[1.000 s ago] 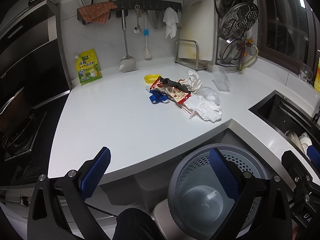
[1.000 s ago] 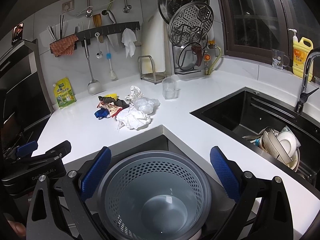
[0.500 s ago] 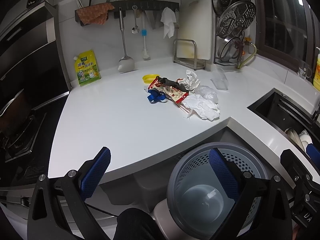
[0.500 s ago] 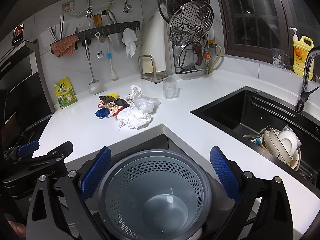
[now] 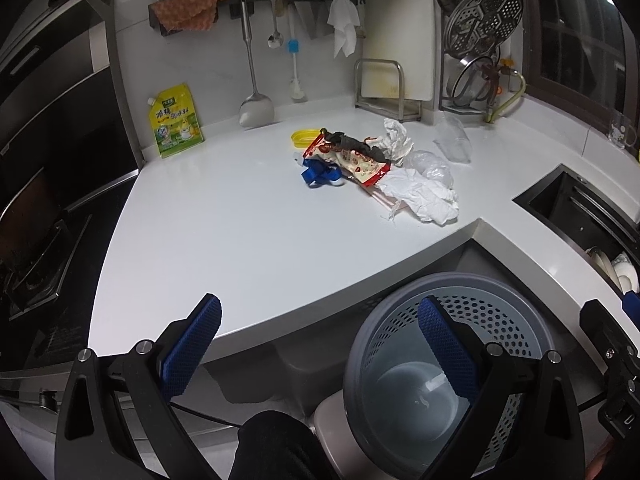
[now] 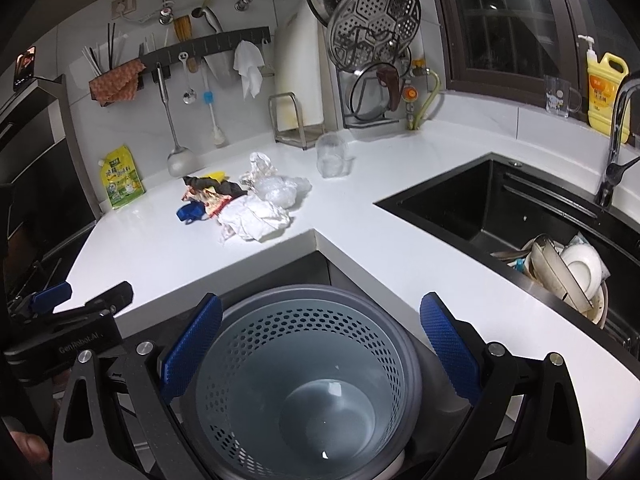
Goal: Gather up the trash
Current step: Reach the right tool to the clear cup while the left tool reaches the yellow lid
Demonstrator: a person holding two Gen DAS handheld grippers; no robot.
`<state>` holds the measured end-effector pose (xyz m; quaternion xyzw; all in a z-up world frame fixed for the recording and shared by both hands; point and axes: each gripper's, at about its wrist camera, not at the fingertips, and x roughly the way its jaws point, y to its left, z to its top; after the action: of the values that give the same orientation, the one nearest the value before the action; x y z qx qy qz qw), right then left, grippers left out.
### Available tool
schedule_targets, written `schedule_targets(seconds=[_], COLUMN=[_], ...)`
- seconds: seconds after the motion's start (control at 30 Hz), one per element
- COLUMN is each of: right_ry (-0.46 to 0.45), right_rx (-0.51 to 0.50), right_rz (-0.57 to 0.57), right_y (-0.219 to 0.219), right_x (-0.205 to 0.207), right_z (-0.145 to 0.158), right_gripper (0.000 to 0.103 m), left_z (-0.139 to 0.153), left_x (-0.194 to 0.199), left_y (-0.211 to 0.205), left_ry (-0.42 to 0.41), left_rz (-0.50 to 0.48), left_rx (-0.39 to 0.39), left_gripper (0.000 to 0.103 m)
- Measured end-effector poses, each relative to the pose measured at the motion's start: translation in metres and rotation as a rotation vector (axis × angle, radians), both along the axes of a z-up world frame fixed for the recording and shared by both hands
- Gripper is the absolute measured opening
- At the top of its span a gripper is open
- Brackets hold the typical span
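Both the left gripper (image 5: 318, 342) and right gripper (image 6: 320, 342) hold jaws spread wide, empty.

Home kitchen, prob.: sink (image 6: 500, 216) w/ dishes, utensil rail (image 6: 208, 46), stove (image 5: 32, 264) at left.

Both views are dim and a bit grainy with a cool cast, light from overhead putting soft glare on the white counter (image 5: 248, 216), while the window (image 6: 516, 20) is black, the corners vignette to dark, and the fisheye bends everything near the edges pretty hard.
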<state>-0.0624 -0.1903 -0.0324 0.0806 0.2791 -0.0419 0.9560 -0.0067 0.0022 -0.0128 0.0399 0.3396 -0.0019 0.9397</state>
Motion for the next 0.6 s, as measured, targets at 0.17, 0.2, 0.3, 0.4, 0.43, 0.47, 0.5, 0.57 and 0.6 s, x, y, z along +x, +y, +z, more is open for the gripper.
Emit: schedule_targets(seconds=[0.17, 0.2, 0.3, 0.4, 0.43, 0.47, 0.5, 0.57, 0.6], right_ry=[0.02, 0.022, 0.029, 0.034, 0.036, 0.036, 0.036, 0.039, 0.043], right_rx=[0.02, 0.029, 0.035, 0.033, 0.033, 0.031, 0.028, 0.025, 0.027], right_rz=[0.012, 0.011, 0.009, 0.011, 0.015, 0.018, 0.019, 0.026, 0.033], right_y=[-0.015, -0.02, -0.029, -0.039, -0.042, -0.046, -0.048, -0.053, -0.056], right_x=[0.02, 0.026, 0.045, 0.068, 0.078, 0.088, 0.097, 0.118, 0.131], right_z=[-0.007, -0.008, -0.008, -0.006, -0.004, -0.001, 0.001, 0.007, 0.01], right_gripper=[0.095, 0.095, 0.095, 0.095, 0.095, 0.095, 0.095, 0.095, 0.095], left_z=[-0.002, -0.002, -0.001, 0.005, 0.008, 0.01, 0.014, 0.021, 0.024], left_x=[0.023, 0.029, 0.051, 0.077, 0.085, 0.094, 0.106, 0.129, 0.139], left_y=[0.009, 0.012, 0.023, 0.033, 0.036, 0.038, 0.04, 0.044, 0.045], left_ry=[0.001, -0.002, 0.005, 0.01, 0.007, 0.004, 0.006, 0.011, 0.011], left_rz=[0.026, 0.035, 0.055, 0.07, 0.074, 0.073, 0.067, 0.053, 0.053], left_rx=[-0.004, -0.005, -0.028, -0.052, -0.054, -0.06, -0.069, -0.087, -0.089], left_gripper=[0.097, 0.097, 0.097, 0.097, 0.097, 0.097, 0.097, 0.097, 0.097])
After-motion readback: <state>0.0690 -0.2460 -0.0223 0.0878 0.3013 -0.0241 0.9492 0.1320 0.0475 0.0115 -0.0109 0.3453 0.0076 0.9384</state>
